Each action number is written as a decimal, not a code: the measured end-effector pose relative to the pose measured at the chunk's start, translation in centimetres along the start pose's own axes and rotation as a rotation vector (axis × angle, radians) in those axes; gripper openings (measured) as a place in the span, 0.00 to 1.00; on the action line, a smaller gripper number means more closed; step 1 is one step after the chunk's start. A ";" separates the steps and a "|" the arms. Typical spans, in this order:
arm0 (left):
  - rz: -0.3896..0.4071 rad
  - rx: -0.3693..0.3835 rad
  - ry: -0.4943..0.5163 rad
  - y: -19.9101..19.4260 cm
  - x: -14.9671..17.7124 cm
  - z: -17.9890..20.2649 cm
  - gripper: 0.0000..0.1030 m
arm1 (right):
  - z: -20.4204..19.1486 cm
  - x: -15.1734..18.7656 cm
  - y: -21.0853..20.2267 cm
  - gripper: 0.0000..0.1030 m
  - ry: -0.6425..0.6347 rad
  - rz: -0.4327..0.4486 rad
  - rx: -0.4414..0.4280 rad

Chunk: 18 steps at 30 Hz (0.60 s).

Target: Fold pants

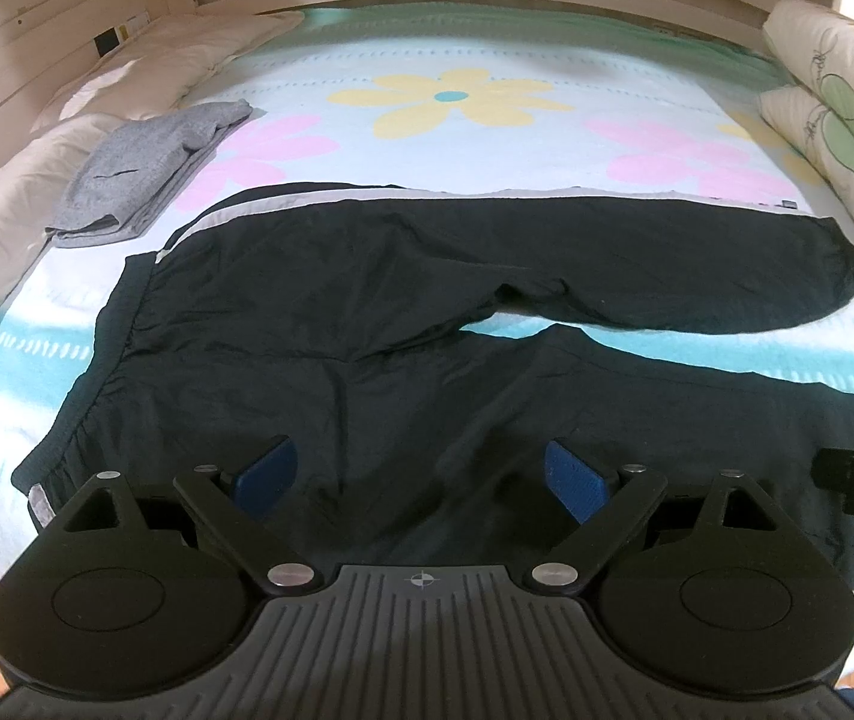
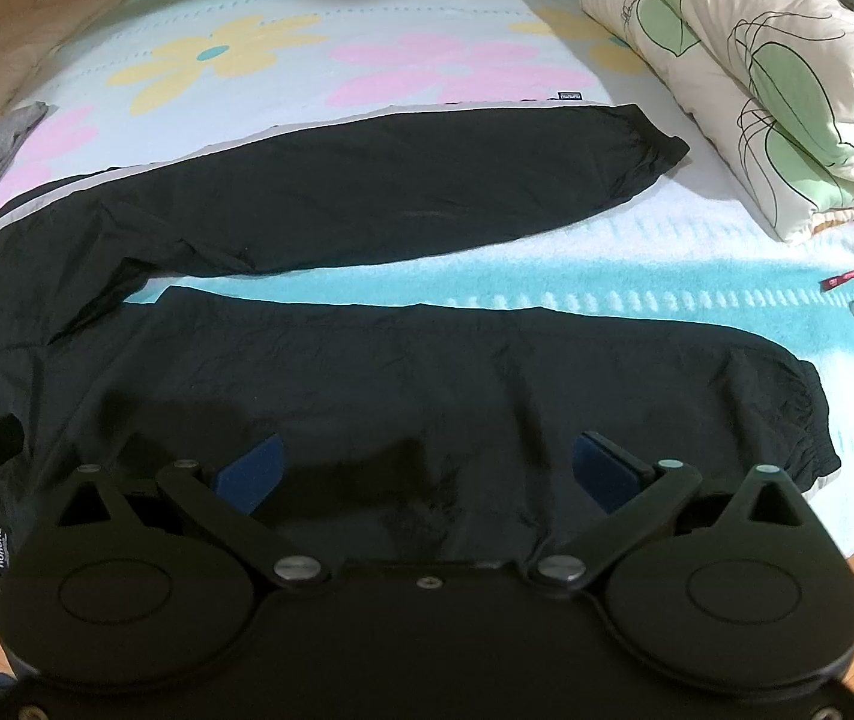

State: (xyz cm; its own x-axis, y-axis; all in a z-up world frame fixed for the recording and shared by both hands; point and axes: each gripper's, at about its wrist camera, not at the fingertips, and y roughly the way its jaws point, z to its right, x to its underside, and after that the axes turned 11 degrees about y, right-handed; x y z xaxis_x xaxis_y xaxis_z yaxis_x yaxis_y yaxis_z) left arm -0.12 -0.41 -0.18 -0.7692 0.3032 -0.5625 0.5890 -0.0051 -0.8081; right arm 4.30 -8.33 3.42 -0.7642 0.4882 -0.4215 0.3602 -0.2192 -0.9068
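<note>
Left wrist: black pants [image 1: 366,312] spread flat on bed [image 1: 487,138].

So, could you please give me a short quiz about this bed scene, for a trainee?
1. True or false: the black pants are already folded in half.
2. What lies beside the waistband, near the white pillow? A) grey folded garment B) a towel C) a book
3. Fill in: both the left gripper and the right gripper have their jaws ____.

Key: 1 false, the legs lie spread apart; 2 A; 3 open.
</note>
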 end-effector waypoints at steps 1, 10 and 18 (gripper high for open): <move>0.000 0.000 0.001 0.0 0.0 0.0 0.88 | 0.0 0.0 0.0 0.99 0.000 0.000 0.000; -0.002 -0.003 0.000 0.4 0.3 0.0 0.88 | -0.5 0.4 0.2 0.99 -0.013 -0.007 0.009; 0.008 0.017 -0.013 0.5 0.3 0.0 0.88 | -0.3 0.0 0.2 0.99 -0.009 -0.013 0.008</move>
State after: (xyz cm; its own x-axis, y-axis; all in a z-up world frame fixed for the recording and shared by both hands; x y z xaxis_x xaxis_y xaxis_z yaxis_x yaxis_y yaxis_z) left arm -0.08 -0.27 -0.79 -0.7675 0.2905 -0.5715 0.5914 -0.0234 -0.8060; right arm 4.48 -8.14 3.23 -0.7734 0.4838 -0.4097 0.3460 -0.2195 -0.9122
